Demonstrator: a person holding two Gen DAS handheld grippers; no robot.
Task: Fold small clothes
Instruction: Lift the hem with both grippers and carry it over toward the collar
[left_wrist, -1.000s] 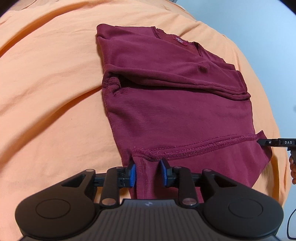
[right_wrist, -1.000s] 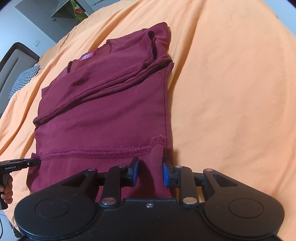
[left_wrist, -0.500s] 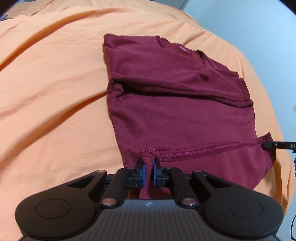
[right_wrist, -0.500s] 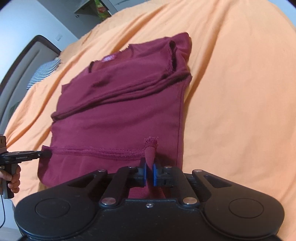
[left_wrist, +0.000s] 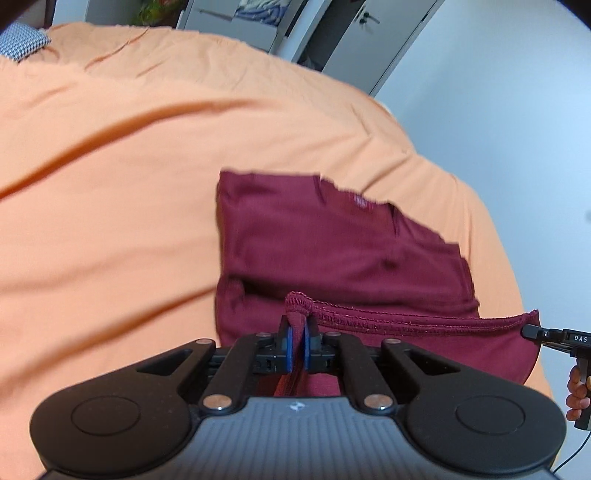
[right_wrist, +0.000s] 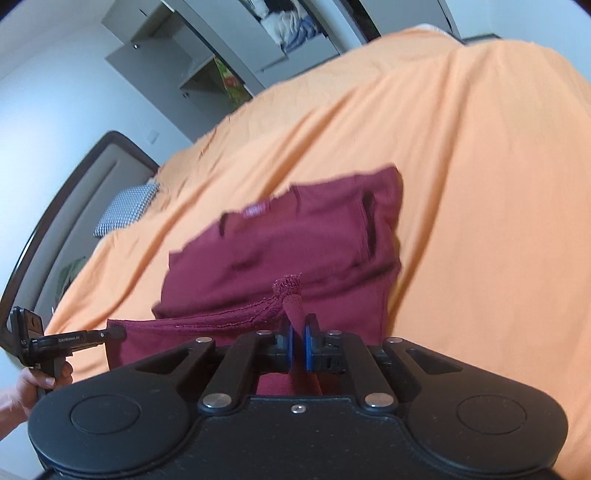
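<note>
Both corners of the maroon knit shirt's (left_wrist: 332, 251) stitched hem are pinched, lifted off the wrinkled orange bed sheet (left_wrist: 110, 166): left hand-held gripper (left_wrist: 296, 345) and right hand-held gripper (right_wrist: 296, 345) clamped tight on bunched fabric.

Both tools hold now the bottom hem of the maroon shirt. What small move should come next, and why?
Probably carry both corners forward together toward the collar. The left tool and right tool are each shut on a corner of the hem, lifted and stretched between them, while the upper part of the maroon shirt lies flat on the orange sheet.
</note>
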